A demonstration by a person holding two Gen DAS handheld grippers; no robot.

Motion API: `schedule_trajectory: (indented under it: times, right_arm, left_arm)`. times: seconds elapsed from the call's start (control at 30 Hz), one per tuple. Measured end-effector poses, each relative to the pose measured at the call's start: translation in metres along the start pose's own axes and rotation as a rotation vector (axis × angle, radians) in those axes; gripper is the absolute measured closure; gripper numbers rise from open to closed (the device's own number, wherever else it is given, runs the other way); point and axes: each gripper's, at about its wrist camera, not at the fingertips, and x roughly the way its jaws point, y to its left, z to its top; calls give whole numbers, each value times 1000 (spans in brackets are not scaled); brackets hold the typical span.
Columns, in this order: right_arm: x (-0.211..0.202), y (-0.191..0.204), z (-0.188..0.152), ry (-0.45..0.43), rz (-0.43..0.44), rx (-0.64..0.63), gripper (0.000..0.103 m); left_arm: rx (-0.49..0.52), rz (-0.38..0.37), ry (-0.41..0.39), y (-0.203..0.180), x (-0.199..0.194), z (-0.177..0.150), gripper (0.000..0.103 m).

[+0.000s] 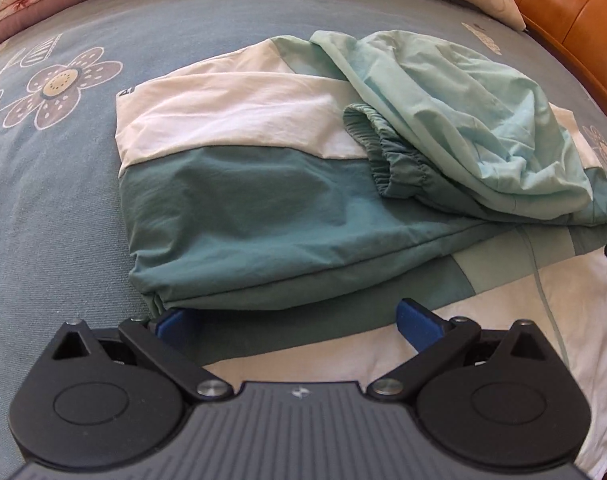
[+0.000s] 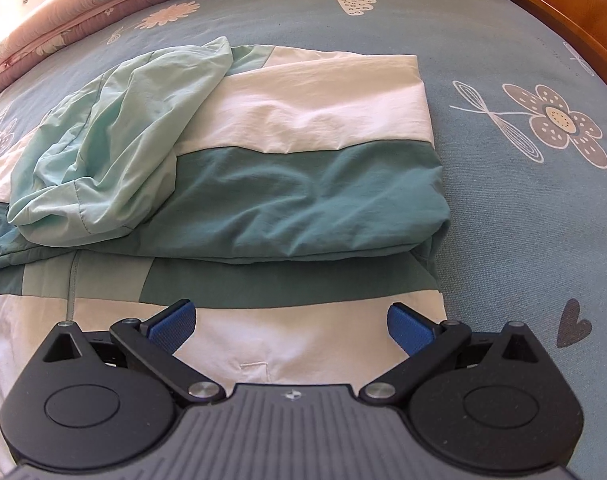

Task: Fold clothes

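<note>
A jacket in white, dark teal and pale mint panels [image 1: 243, 200] [image 2: 303, 184] lies partly folded on the bed. Its mint hood [image 1: 483, 120] [image 2: 103, 140] is heaped on top, and an elastic cuff [image 1: 383, 152] shows beside it in the left wrist view. My left gripper [image 1: 295, 320] is open just above the near white and teal panel, its left pad at the folded edge. My right gripper [image 2: 291, 320] is open over the near white panel, nothing between its blue pads [image 2: 409, 328].
The blue-grey bedsheet with flower prints [image 1: 63, 200] [image 2: 543, 220] spreads around the jacket. A pink floral quilt [image 2: 83, 12] lies along the far side. An orange-brown wooden bed frame [image 1: 575, 8] [image 2: 583, 4] runs along the far right.
</note>
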Motion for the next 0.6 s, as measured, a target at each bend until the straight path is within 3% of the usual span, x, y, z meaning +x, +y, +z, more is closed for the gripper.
schedule_trajectory:
  times: [0.07,0.17,0.27,0.5,0.6]
  right_arm:
    - [-1,-4,-1,9,1,20,0]
    - [-5,-5,-6,22,15,15,0]
    - [-12,4,-12,23,33,-34,0]
    - [-11,47,-45,68,42,-381,0]
    - [-11,53,-67,111,35,-473,0]
  left_arm:
    - [47,29,6,-5,-2,-6,1]
    - [24,45,27,-6,-10,-10,1]
    - [64,19,21,-17,-25,-14,1]
    - [406,-10,59,-72,-38,-63,1]
    - [437,-10,40,-80,-48,-89,1]
